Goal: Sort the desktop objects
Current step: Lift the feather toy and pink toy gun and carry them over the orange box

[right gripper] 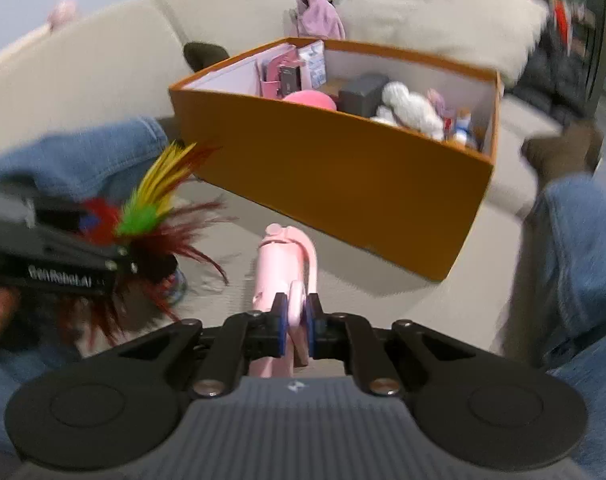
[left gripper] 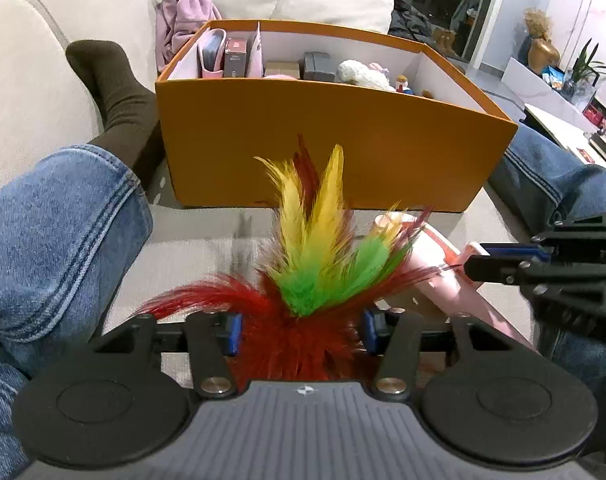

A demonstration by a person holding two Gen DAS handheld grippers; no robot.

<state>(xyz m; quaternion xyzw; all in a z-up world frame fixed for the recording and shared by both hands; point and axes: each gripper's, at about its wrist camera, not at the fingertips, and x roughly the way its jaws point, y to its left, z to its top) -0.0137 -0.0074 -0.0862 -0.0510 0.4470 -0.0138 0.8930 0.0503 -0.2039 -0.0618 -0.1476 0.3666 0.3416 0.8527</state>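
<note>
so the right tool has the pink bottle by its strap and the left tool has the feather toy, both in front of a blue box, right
Not quite: the box is orange, not blue, as the right wrist view shows. The rest holds: the right tool is shut on the pink bottle strap, and the left tool has the feather toy between its pads.

Even indoor light fills both my fisheye feeds; the left stays sharp, the right smears, edges bowing throughout.
</note>
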